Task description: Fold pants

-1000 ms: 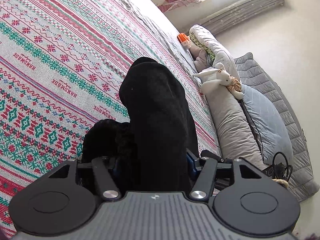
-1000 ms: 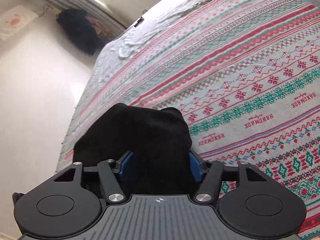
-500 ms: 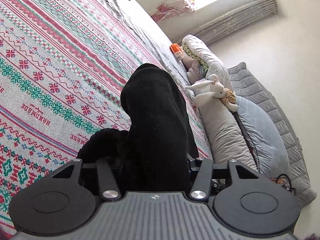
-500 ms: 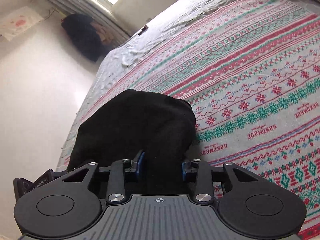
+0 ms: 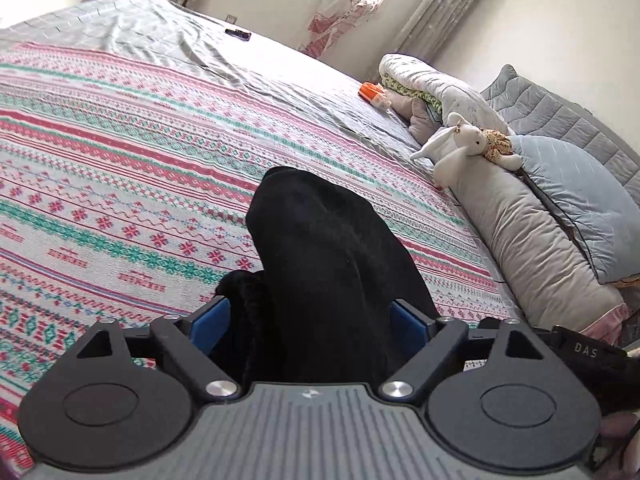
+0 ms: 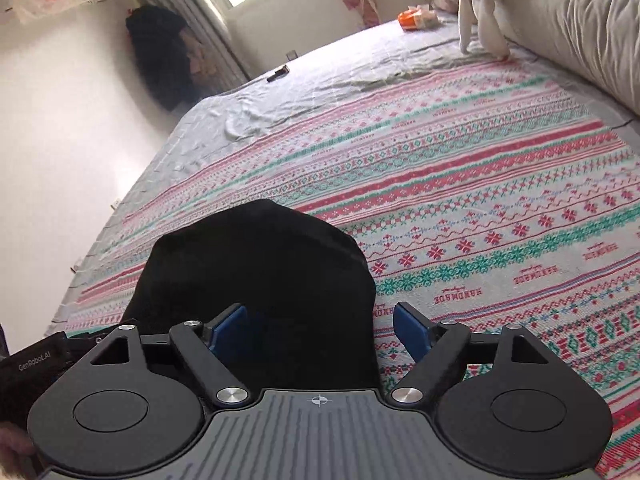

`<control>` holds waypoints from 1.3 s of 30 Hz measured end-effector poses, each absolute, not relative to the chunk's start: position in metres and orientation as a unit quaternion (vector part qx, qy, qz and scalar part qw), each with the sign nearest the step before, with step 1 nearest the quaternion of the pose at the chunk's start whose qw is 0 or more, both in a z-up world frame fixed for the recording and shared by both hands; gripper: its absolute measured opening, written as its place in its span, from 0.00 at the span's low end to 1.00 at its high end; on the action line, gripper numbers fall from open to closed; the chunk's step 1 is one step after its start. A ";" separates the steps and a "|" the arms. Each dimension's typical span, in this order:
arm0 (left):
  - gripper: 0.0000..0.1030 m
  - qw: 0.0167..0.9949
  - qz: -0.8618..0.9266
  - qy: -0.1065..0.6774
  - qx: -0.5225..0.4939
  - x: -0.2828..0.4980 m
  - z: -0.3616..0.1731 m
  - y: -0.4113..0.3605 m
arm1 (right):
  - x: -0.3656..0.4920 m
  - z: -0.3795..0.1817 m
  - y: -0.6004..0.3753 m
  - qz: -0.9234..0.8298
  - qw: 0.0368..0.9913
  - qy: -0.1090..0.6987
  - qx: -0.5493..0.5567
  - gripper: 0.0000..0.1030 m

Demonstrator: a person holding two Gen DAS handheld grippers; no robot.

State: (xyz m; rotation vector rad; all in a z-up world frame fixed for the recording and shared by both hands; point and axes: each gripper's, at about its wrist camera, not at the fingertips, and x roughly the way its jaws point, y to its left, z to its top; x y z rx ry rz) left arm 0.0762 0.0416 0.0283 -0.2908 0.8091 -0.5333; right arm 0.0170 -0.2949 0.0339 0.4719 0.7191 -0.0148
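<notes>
Both my grippers have spread since a second ago and their jaws are opening: left gripper [image 5: 308,320], right gripper [image 6: 316,330] released. The black pants [image 5: 320,264] lie bundled between the pads. Judging this fold set down, I next need a fresh edge.

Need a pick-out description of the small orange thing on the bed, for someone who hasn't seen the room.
Start at the bed's grey sheet, beyond the patterned blanket. Follow it to the rolled quilt by the window end. The orange packet lies on the sheet just before that roll, the only bright orange item, much smaller than the white plush rabbit nearby.
</notes>
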 end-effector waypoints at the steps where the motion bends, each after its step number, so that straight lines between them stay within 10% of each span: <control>1: 1.00 0.883 -0.238 0.386 -0.120 0.069 0.033 0.041 | 0.010 0.038 -0.292 -0.013 0.913 0.345 0.217 0.83; 39: 1.00 0.917 -0.073 0.389 0.046 -0.049 0.019 0.003 | -0.083 0.013 -0.217 -0.123 0.915 0.382 0.040 1.00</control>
